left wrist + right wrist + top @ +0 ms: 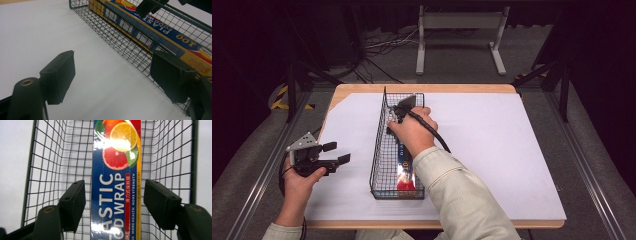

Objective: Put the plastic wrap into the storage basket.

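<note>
Table (422,89): wooden top, seen in high view; light wood edge shown at far side and far-left corner
White sheet (492,145): laid over nearly all of the tabletop; far-left corner of wood left bare
Wire basket (380,150): long narrow black mesh basket, set lengthwise on the sheet, left of centre; running from near edge toward far edge; mesh wall also seen in left gripper view (117,40) and both side walls in right gripper view (50,165)
Plastic wrap box (403,165): long blue carton w/ yellow edge and citrus fruit print, lying flat along the basket floor, inside basket; lettering "PLASTIC FOOD WRAP" read in right gripper view (116,187); "100" read in left gripper view (160,32); red end seen at near end of basket in high view
Right hand (412,132): pale-sleeved forearm reached in from bottom, hand held over the basket's mid-to-far part
Right gripper (399,111): pointed down into basket over the box; in right gripper view (113,205) jaws spread wide, one either side of the box, box between them; contact w/ box cannot be told; nothing gripped
Left hand (299,182): at left edge of table, near side
Left gripper (338,153): held above the sheet, well left of basket, aimed toward it; in left gripper view (113,77) jaws set wide apart, nothing between them but bare sheet; basket wall just beyond right-hand jaw
</note>
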